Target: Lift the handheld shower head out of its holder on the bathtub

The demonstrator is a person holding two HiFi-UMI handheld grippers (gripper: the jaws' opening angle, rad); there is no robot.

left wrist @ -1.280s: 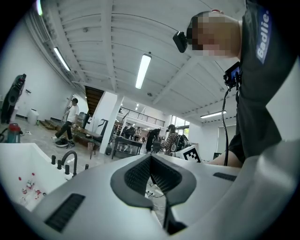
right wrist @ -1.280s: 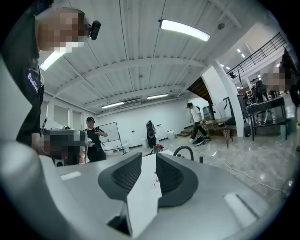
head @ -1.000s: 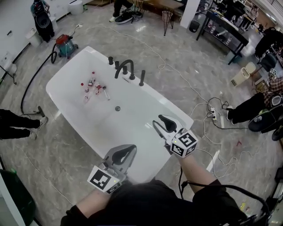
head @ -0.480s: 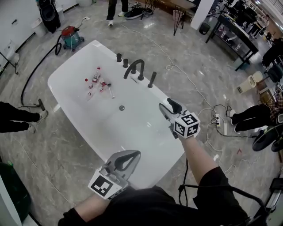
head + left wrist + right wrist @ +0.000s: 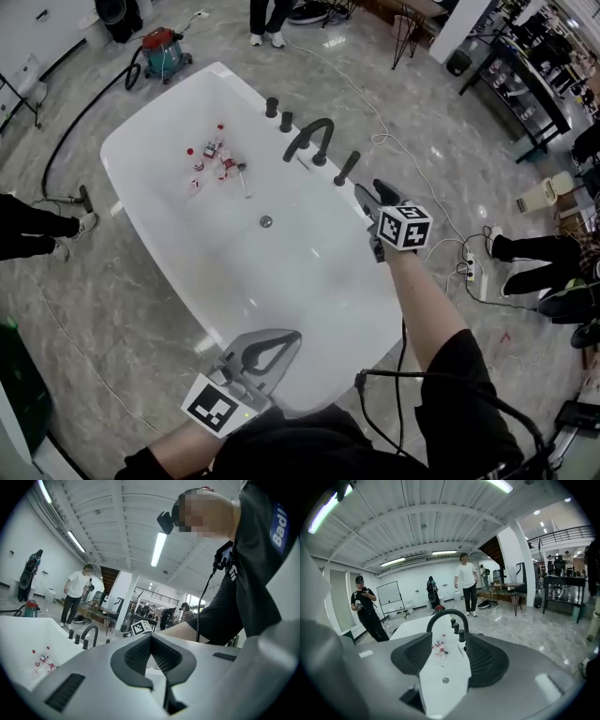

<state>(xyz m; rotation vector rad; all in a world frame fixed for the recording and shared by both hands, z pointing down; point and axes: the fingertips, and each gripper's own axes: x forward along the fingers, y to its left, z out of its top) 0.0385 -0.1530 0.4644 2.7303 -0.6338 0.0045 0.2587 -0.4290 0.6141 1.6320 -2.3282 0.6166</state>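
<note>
Where the bathtub (image 5: 305, 277) bottoms out, small red-capped bottles (image 5: 213, 159) lie.

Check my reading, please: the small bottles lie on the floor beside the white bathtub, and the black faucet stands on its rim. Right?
No. The small bottles lie inside the bathtub, not on the floor; the head view shows it. The black faucet does stand on its rim.

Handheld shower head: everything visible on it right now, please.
The handheld shower head is a slim, dark, matte-looking stick. It stands nearly upright in its holder on the white bathtub rim, last in the row of dark fittings beside the arched spout. No hose is visible. Only the holder touches it; the right gripper, jaws just opened wider and empty, is close but apart.
</note>
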